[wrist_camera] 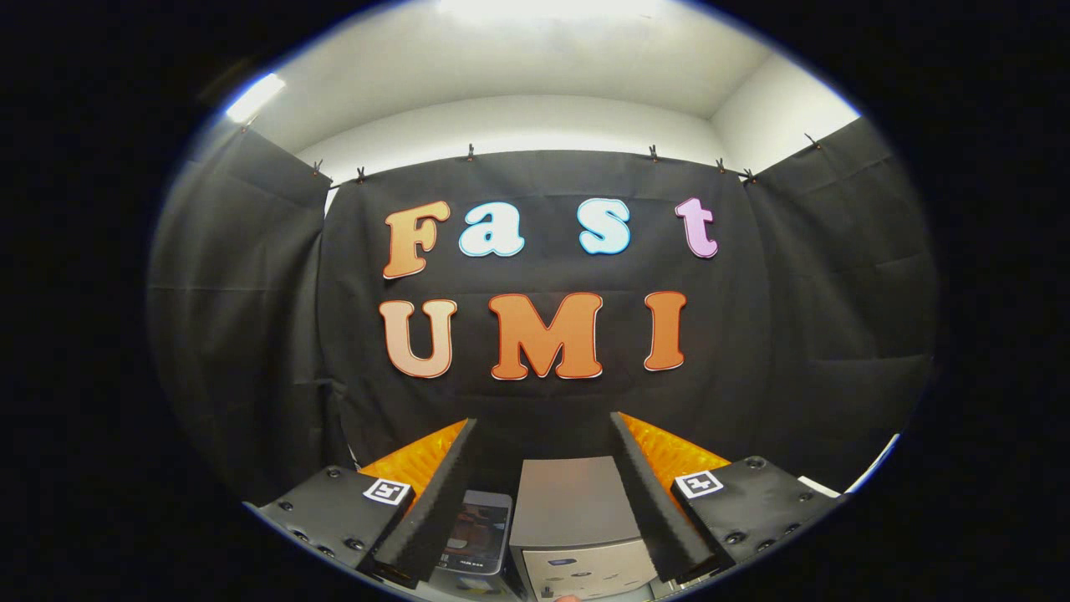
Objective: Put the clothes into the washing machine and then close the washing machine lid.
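A small grey washing machine (577, 510) stands low between my two fingers, close in front of me. Its flat grey top lies level, and a paler control panel (585, 573) faces me below it. My gripper (543, 422) is open and holds nothing. Its fingers (435, 502) spread wide to either side of the machine, and their tips reach beyond it toward the black cloth wall.
A dark glossy flat thing with a rounded grey rim (479, 535) lies against the machine's left side, partly behind my left finger; I cannot tell what it is. The black cloth wall (535, 401) closes the booth behind and on both sides.
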`<state>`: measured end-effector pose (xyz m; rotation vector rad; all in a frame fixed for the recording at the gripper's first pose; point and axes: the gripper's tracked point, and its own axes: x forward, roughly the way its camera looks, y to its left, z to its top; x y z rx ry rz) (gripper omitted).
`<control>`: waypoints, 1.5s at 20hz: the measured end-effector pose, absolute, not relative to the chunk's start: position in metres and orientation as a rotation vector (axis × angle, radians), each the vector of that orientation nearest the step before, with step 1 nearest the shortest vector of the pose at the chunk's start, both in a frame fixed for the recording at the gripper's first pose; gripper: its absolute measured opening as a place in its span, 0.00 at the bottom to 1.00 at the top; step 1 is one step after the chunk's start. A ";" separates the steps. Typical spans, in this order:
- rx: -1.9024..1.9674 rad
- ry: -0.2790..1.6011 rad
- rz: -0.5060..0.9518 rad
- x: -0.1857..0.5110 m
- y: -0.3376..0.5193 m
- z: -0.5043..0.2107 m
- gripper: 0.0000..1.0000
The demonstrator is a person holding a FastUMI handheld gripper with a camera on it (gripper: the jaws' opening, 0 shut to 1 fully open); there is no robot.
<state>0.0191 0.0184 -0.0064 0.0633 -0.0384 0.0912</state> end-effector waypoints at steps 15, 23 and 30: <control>0.058 -0.039 0.071 0.029 0.024 -0.013 0.99; 0.054 -0.040 0.073 0.033 0.027 -0.013 0.99; 0.051 -0.043 0.066 0.034 0.025 -0.013 0.99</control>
